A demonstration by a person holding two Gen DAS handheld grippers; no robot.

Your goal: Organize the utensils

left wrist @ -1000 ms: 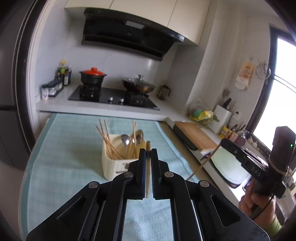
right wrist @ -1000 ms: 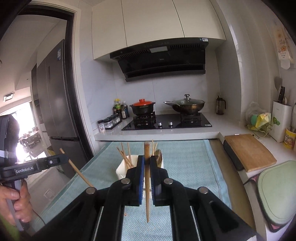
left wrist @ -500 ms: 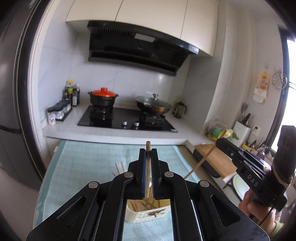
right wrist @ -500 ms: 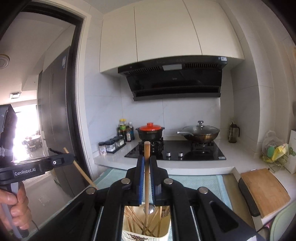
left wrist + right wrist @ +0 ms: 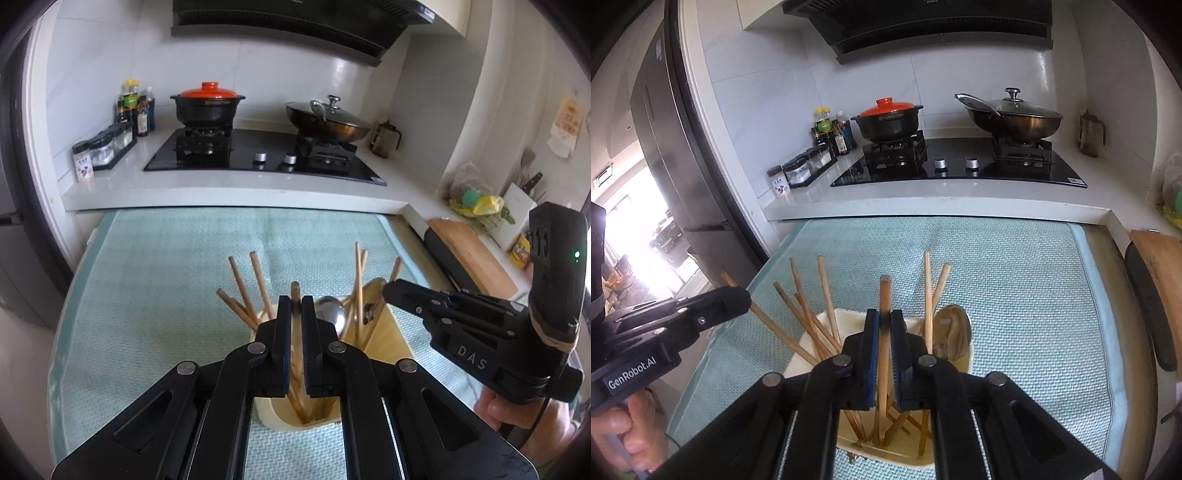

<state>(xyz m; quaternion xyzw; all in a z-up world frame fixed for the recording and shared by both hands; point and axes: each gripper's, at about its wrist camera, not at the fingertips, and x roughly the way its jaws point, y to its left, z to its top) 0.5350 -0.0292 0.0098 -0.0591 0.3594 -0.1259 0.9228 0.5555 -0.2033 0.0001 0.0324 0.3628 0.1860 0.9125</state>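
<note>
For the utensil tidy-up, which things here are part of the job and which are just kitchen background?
Part of the job:
left gripper, shut on a chopstick
right gripper, shut on another chopstick
cream utensil holder
loose chopsticks in it
spoons

Background:
red-lidded pot
wok
cutting board
seasoning bottles
teal mat

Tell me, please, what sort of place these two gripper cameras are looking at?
A home kitchen, most likely: a gas hob set in a white counter carries an orange-lidded clay pot and a lidded wok, with a range hood above and a fridge beside.
</note>
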